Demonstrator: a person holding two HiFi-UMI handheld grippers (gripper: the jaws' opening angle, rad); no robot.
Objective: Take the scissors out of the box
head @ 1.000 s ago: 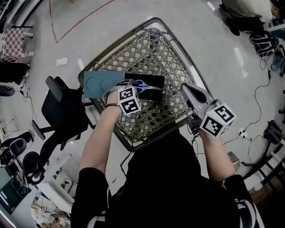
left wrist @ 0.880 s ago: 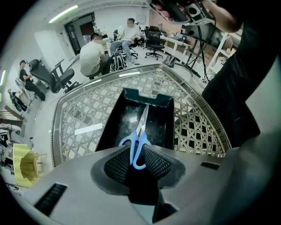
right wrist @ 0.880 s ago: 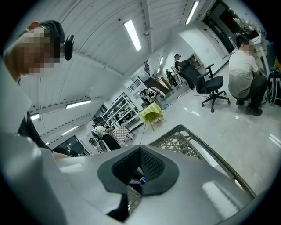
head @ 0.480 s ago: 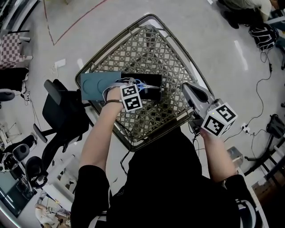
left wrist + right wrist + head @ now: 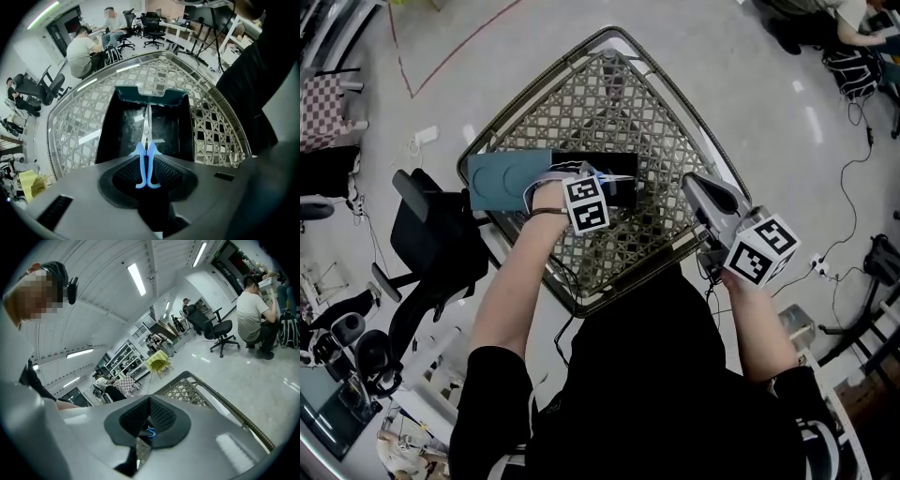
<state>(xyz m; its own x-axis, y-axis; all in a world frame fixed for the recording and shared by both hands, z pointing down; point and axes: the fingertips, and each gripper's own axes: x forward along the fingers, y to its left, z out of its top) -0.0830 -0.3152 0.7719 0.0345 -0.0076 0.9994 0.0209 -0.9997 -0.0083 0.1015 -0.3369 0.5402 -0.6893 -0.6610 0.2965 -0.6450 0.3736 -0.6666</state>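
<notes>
I have my left gripper point(image 5: 146, 165) pinched on the blue handles of the scissors point(image 5: 147, 127); the jaws are pressed in on both loops, and the blades point away from me over the floor of the black box point(image 5: 110, 129); the box sits on the woven table point(image 5: 609, 103) with its teal lid point(image 5: 499, 178) folded out to the left; so the grasp looks made, I judge, but the scissors are not yet out, since the blades lie within the box walls; I cannot tell whether the tips touch the bottom or hang just above it; what is left, as I read it, is to lift them over the rim and bring them away from the box; my right gripper point(image 5: 709, 194) hangs apart at the table's right edge, its jaws pressed together with nothing between them; as for writing, I can read no brand or label on box, lid or scissors; the marker cube point(image 5: 587, 204) carries only black-and-white square patterns, no words
</notes>
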